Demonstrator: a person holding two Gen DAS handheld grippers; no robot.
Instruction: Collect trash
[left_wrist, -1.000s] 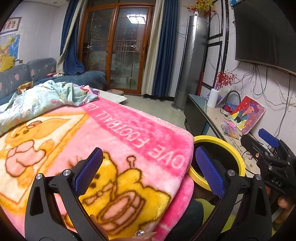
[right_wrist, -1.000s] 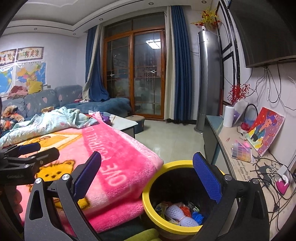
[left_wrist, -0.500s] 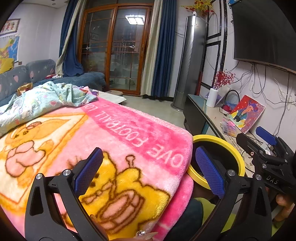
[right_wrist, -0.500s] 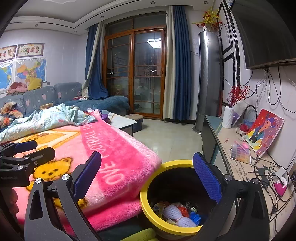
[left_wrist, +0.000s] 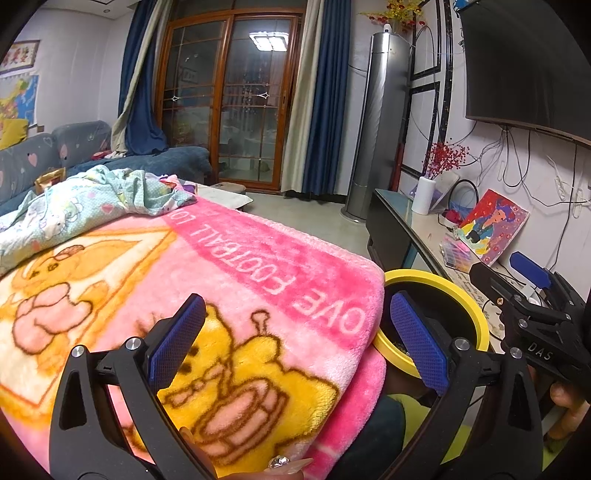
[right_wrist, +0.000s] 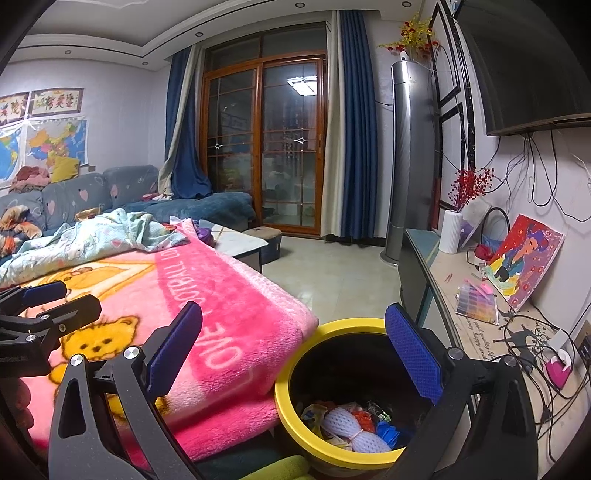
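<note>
Both claws gape wide and empty: the left gripper (left_wrist: 295, 334) hangs over the pink blanket (left_wrist: 229, 280), the right gripper (right_wrist: 295, 345) above the yellow bin (right_wrist: 295, 413) at its five o'clock, where the trash (right_wrist: 349, 424) already sits, seemingly all collected.

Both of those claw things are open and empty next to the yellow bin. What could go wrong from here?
The fluffy pink blanket presses against the yellow-rimmed round trash bin, so a gripper moving between them could snag the fabric or tip the bin. The bin already holds trash, including white foam netting, which might spill. Also, the left hand-held gripper and right hand-held gripper are close together and could bump.
</note>
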